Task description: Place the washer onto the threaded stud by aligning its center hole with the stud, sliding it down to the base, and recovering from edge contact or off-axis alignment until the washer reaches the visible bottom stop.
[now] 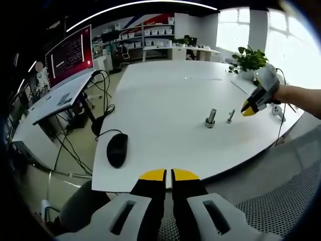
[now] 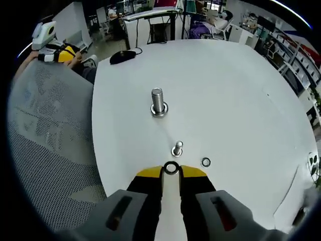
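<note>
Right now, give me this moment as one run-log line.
right gripper: shut on washer | small stud: bare, just ahead of jaws | spare washer: on table | left gripper: shut, empty

Your tabletop (image 2: 225, 80) is smooth, matt white laminate. The large stud (image 2: 158, 102) is bright, polished metal with a threaded shank; the small stud (image 2: 177, 148) looks like duller steel. Both washers, one (image 2: 171, 168) pinched in your right tongs (image 2: 171, 172) and one (image 2: 205, 162) lying loose, are shiny metal. Your tong tips are yellow plastic. The mouse (image 1: 117, 149) is matt black plastic. The chair back (image 2: 45, 130) is grey mesh cloth.
</note>
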Available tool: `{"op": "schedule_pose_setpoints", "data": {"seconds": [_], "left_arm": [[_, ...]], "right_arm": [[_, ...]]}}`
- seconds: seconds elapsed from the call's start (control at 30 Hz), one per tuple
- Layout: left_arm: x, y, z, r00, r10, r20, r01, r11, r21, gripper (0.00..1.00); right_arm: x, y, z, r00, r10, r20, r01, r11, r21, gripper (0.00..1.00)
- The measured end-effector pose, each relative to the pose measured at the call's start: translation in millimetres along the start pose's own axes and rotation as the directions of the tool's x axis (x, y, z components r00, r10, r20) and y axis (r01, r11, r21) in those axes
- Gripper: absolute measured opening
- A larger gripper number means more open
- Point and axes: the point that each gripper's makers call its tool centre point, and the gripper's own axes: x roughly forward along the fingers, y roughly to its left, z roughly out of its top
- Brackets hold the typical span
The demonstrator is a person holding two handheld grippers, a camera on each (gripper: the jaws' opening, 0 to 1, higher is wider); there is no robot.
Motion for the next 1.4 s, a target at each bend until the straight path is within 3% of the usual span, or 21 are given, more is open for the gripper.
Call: {"op": "schedule_pose_setpoints", "data": {"seconds": [0.73,1.1,1.4], "left_arm": [[0.2,0.0,0.1,1.0,0.0,-0.001,0.0,1.0,-0.003,0.01],[0.2,0.5,-0.2,1.0,0.0,-0.001,0.0,1.0,-0.003,0.01],[-0.2,0.3,-0.3,1.0,0.004,-0.004,-0.004,1.0,-0.003,0.01]], "right_arm": [[13.0,-6.6,19.5,0.999,-0.04,-0.019,0.039,0.998,-0.058,0.14],[19.3,-8.5,21.1,0.998,-0.04,-0.044,0.037,0.997,-0.072,0.14],[36.3,-6.2,12.0,0.996,-0.032,-0.083,0.025,0.996,-0.084,0.14]]}}
